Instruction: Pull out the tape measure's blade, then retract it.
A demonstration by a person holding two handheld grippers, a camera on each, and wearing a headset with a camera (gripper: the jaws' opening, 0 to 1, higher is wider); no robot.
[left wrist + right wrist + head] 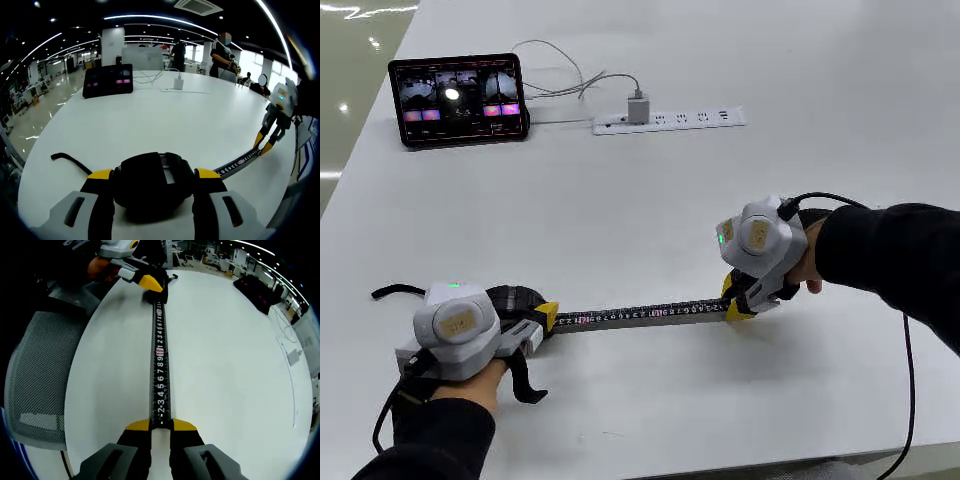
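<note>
Your left gripper [154, 174] is clenched around the black tape measure case [150, 192], low at the near left of the white table [670, 220]. Your right gripper [160, 425] pinches the tip of the blade [160, 365]. The blade is stretched straight between the two grippers, numbers up, close along the tabletop. A black strap [67, 160] lies beside the case.

Far side of the table: a tablet [460, 98] with a lit screen, and a white power strip [670, 120] with a charger [638, 108] plugged in. A grey mesh chair [35, 380] stands at the table's edge. Beyond is an open hall with ceiling light strips.
</note>
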